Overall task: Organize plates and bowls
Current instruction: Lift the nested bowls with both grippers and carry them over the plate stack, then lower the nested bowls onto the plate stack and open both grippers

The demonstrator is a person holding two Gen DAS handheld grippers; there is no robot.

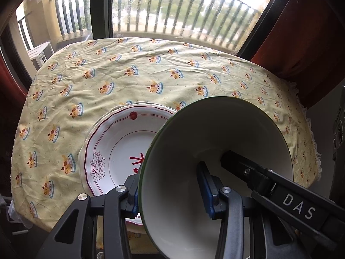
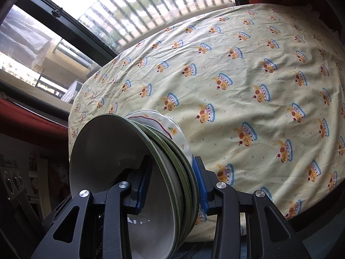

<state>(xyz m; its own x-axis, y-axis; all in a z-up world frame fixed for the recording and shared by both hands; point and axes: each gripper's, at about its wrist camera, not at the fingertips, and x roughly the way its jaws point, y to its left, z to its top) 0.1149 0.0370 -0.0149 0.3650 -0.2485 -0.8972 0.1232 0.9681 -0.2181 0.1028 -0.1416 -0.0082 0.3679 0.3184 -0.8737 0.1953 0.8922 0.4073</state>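
a stack of nested green-rimmed bowls [image 2: 129, 161], white inside, is held tipped on its side above the near edge of the worktop [image 2: 248, 75]. from the right wrist view several green rims sit packed one inside another. the right claw [image 2: 172, 185] clamps this stack, one blue-padded finger inside the innermost bowl and the other against the outside of the outermost one. the left claw [image 1: 172, 194] grips the same rim from the opposite side: in the left wrist view one finger is inside the bowl [image 1: 215, 151] and one outside its green edge. the black right claw, marked "das", reaches into the bowl's hollow in that view.

just behind and below the bowls lies a stack of plates [image 1: 112, 151]. the top plate is white with a scalloped dark red border, a red flower, outlined blossoms and red strokes at its centre. a second plate edge with a small yellow flower pattern [image 2: 174, 131] shows beneath it in the right wrist view. the plates rest flat on the worktop near its front edge.

the worktop is covered by a wrinkled pale yellow cloth [image 1: 129, 75] printed with rows of small orange dogs in blue-trimmed cups. the rest of the cloth carries only its print. behind it stands a large window [image 1: 172, 10] with a dark frame, looking onto a balcony railing [image 1: 151, 15] of vertical bars, with blurred trees beyond. reddish-brown curtains [image 1: 301, 43] hang at the sides.
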